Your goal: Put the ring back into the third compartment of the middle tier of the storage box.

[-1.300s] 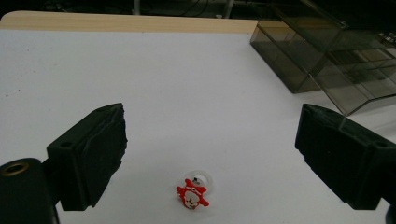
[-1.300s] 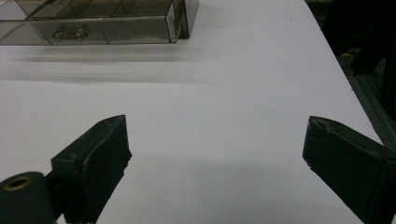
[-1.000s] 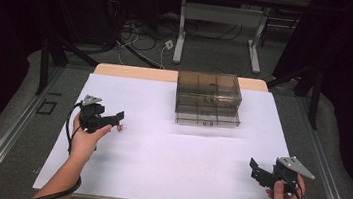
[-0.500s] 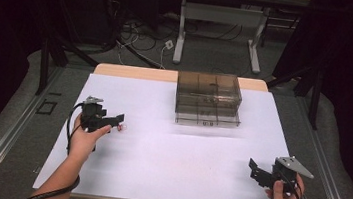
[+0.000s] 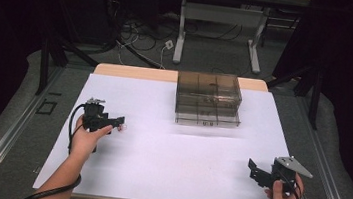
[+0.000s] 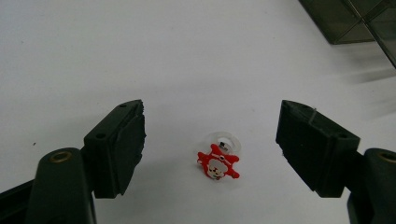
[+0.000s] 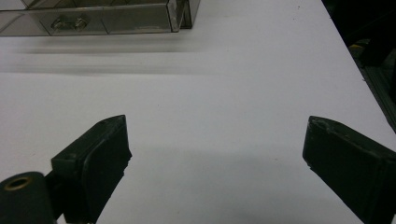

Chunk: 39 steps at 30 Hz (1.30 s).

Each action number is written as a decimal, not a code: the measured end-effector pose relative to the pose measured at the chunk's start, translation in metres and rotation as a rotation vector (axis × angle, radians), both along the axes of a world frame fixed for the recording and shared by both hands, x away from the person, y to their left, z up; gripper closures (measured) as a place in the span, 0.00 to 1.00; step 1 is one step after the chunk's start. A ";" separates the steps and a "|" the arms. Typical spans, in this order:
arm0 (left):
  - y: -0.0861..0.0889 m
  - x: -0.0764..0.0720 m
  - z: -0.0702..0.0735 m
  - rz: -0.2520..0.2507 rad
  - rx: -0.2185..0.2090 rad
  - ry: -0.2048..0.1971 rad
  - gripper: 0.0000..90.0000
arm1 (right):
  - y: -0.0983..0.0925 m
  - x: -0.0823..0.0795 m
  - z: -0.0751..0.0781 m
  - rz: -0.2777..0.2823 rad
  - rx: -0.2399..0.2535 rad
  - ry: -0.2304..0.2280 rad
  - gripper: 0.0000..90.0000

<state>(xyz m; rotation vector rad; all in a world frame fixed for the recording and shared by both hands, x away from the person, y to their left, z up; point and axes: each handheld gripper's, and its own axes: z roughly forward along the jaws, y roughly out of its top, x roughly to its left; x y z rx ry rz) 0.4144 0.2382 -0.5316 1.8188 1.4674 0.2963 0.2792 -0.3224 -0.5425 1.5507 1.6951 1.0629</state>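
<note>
White sheeting covers the surface (image 5: 167,164). Left gripper (image 6: 212,135): jaws wide apart, straddling a small red ring toy (image 6: 217,164) lying between them, untouched. Right gripper (image 7: 215,154): jaws apart, empty. A smoky drawer box (image 5: 208,98) stands at the far edge.

Risk: the toy is low and light; uneven closure may flick it sideways or pinch only its clear band.

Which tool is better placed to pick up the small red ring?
Left. The left tool is open with the red ring lying on the white table between its jaws. The right tool is also open but faces bare table near the right edge, far from it.
</note>
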 end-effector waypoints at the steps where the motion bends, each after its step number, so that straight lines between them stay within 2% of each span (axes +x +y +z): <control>1: 0.000 0.000 0.000 -0.002 -0.003 0.007 0.26 | 0.000 0.000 0.000 -0.003 -0.002 0.008 0.08; 2: 0.000 0.000 0.000 -0.002 -0.003 0.007 0.27 | 0.000 0.000 0.000 -0.003 -0.002 0.008 0.08; 6: -0.002 0.003 -0.001 -0.002 -0.018 0.054 0.28 | 0.000 0.000 0.000 -0.002 -0.001 0.007 0.08; 8: -0.002 0.003 -0.002 0.005 -0.022 0.055 0.29 | 0.000 0.000 0.000 -0.001 -0.002 0.006 0.08; 9: -0.003 0.004 -0.003 0.021 -0.026 0.085 0.29 | 0.000 -0.001 0.000 -0.004 0.002 0.014 0.08; 10: -0.002 0.004 -0.003 0.009 -0.026 0.104 0.30 | 0.000 0.000 0.000 -0.005 0.004 0.008 0.08; 12: -0.003 0.005 -0.004 0.015 -0.035 0.101 0.30 | 0.000 0.000 0.000 -0.003 0.003 0.009 0.08; 16: -0.004 0.007 -0.006 0.028 -0.059 0.153 0.31 | 0.001 0.000 0.000 0.007 0.006 0.010 0.09; 19: -0.004 0.008 -0.007 0.032 -0.060 0.179 0.33 | 0.001 0.000 0.000 0.003 0.013 0.013 0.09; 21: -0.004 0.009 -0.008 0.040 -0.071 0.188 0.36 | 0.001 0.000 0.000 0.010 0.000 0.011 0.09; 23: -0.005 0.009 -0.009 0.043 -0.073 0.195 0.38 | 0.001 0.000 0.000 0.003 0.009 0.015 0.09; 29: -0.006 0.011 -0.012 0.030 -0.046 0.197 0.44 | 0.001 0.000 0.000 0.005 0.005 0.017 0.09; 39: -0.009 0.014 -0.014 0.033 -0.034 0.210 0.53 | 0.001 0.000 0.000 0.007 0.006 0.017 0.09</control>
